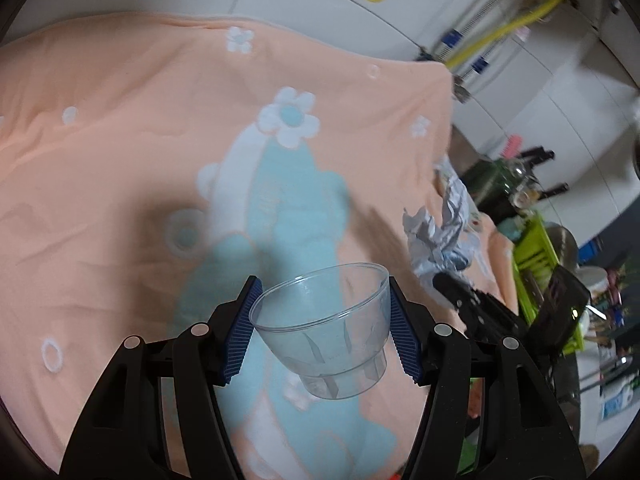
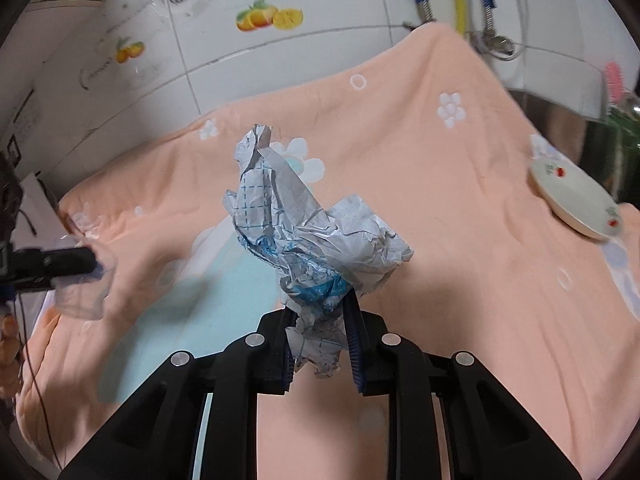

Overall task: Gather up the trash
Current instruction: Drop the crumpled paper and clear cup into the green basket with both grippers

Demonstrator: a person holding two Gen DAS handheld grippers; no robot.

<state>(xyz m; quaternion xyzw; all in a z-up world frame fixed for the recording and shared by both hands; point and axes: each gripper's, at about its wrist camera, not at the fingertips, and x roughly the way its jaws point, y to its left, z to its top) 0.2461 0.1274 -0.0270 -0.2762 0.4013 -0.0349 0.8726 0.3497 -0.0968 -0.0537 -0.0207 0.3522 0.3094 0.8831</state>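
Since both pieces of trash are lifted clear of the cloth (image 1: 120, 128), each gripper carries one: the left gripper (image 1: 322, 322), low centre of its frame, is clamped on the cup (image 1: 324, 320) across its walls, mouth tilted up, while the right gripper (image 2: 320, 344) pinches the paper (image 2: 304, 236) by its lower tail, likely for binning. A plate (image 2: 572, 196) sits at right.

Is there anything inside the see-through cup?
The clear plastic cup, held by the left gripper, looks empty: the orange and blue flowered cloth shows through its walls. Blur keeps tiny crumbs or drops from showing.
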